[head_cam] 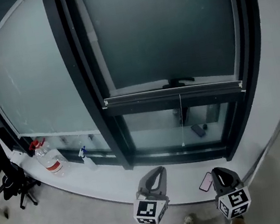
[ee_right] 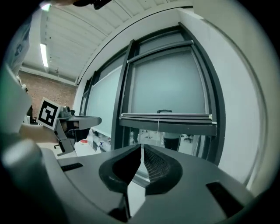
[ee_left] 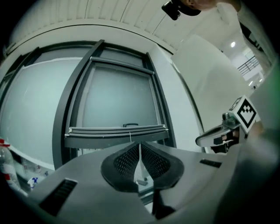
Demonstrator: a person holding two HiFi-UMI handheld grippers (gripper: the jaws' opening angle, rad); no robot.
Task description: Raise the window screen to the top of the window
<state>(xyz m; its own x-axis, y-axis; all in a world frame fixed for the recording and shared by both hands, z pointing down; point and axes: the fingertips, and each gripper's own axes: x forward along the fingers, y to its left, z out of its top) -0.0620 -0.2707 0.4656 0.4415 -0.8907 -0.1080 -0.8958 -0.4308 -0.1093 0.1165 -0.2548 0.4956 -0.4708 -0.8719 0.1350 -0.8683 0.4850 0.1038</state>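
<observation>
The window screen's dark bottom bar (head_cam: pixel 173 95) hangs about halfway up the right window pane, with a small black handle (head_cam: pixel 179 82) on top and a thin cord (head_cam: pixel 183 119) dangling below. Both grippers are held low in front of the sill, well short of the bar. My left gripper (head_cam: pixel 160 171) is shut with nothing in it. My right gripper (head_cam: pixel 216 172) is likewise shut and empty. In the left gripper view the bar (ee_left: pixel 116 133) lies just above the left gripper (ee_left: pixel 140 147). In the right gripper view the bar (ee_right: pixel 166 120) stands beyond the right gripper (ee_right: pixel 142 148).
A phone (head_cam: pixel 206 181) lies on the white sill (head_cam: pixel 109 185) between the grippers. A clear bottle with a red cap (head_cam: pixel 49 158) and a small spray bottle (head_cam: pixel 87 156) stand at the left of the sill. A black chair (head_cam: pixel 5 175) is at far left. A dark object (head_cam: pixel 198 130) lies behind the lower pane.
</observation>
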